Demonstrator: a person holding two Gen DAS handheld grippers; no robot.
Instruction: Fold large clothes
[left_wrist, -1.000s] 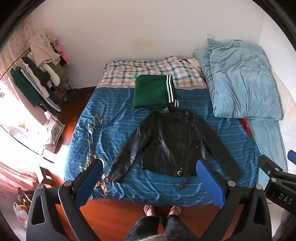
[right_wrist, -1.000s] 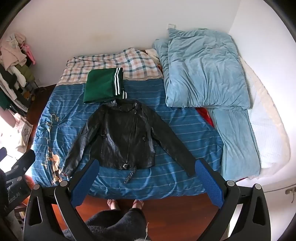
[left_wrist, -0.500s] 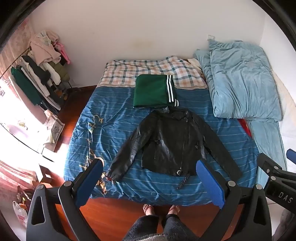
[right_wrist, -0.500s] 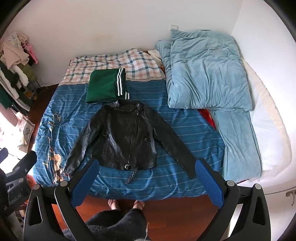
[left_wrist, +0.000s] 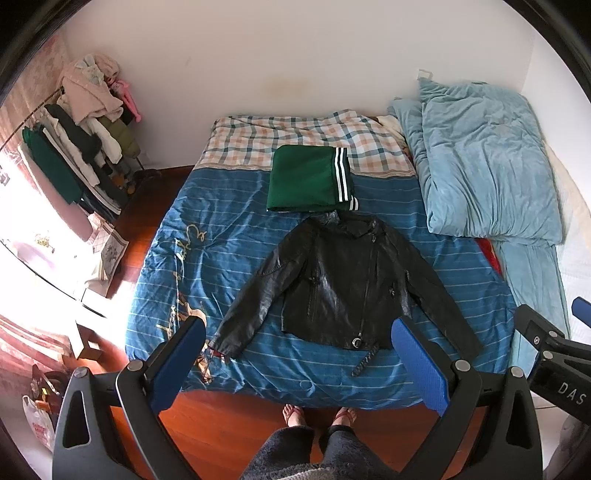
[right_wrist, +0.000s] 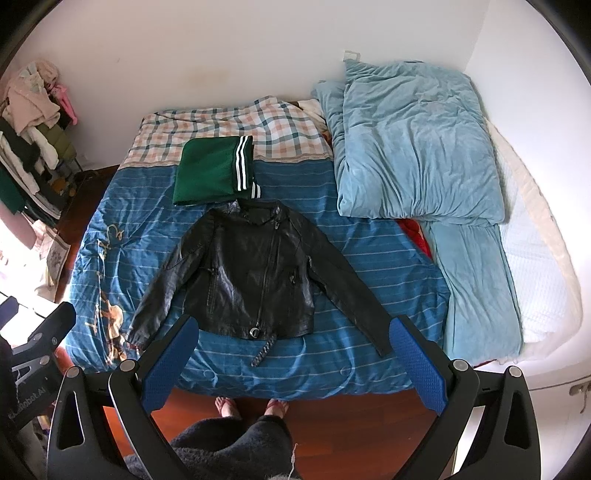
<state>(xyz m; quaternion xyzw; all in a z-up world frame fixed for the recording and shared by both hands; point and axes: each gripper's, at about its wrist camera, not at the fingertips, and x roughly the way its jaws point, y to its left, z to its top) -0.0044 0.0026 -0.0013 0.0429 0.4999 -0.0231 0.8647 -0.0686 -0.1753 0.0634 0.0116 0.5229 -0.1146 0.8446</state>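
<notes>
A black leather jacket (left_wrist: 343, 280) lies flat, front up, sleeves spread, on the blue striped bed cover (left_wrist: 221, 251); it also shows in the right wrist view (right_wrist: 255, 273). A folded green garment with white stripes (left_wrist: 310, 179) lies just beyond its collar, also seen in the right wrist view (right_wrist: 214, 170). My left gripper (left_wrist: 299, 354) is open and empty, held high above the bed's near edge. My right gripper (right_wrist: 291, 354) is open and empty, likewise high above the near edge.
A light blue duvet (right_wrist: 413, 155) is piled on the right of the bed. A checked sheet (left_wrist: 295, 133) covers the head end. A clothes rack (left_wrist: 74, 147) stands at the left. The person's feet (left_wrist: 317, 415) are on the wooden floor.
Both views have shifted only slightly; the jacket and green garment lie as before and both grippers stay open.
</notes>
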